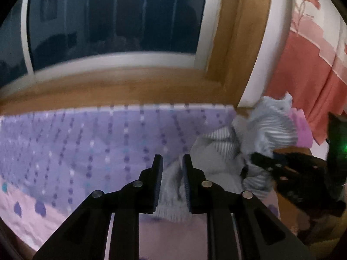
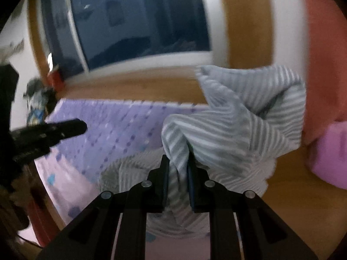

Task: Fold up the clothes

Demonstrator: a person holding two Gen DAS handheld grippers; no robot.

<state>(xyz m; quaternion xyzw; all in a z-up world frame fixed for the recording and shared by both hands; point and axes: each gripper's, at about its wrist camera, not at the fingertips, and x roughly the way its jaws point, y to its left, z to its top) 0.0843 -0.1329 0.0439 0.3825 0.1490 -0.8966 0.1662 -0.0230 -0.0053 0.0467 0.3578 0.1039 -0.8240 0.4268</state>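
A grey-and-white striped garment (image 2: 234,125) is lifted in a bunch above the purple dotted bedsheet (image 2: 112,130). My right gripper (image 2: 177,158) is shut on a twisted fold of it, and the cloth billows up and to the right. In the left wrist view, my left gripper (image 1: 172,158) is shut on another part of the same garment (image 1: 173,192), which fills the gap between the pads. The cloth (image 1: 269,127) stretches right towards the other gripper's black body (image 1: 288,173). The left gripper's black finger (image 2: 65,129) shows at the left of the right wrist view.
The sheet turns pink (image 1: 32,214) near the front. A wooden frame (image 1: 130,86) and a dark window (image 1: 117,17) stand behind the bed. A red curtain (image 1: 308,75) hangs at the right, with a pink object (image 2: 331,153) below it. Dark clutter (image 2: 36,106) sits at the far left.
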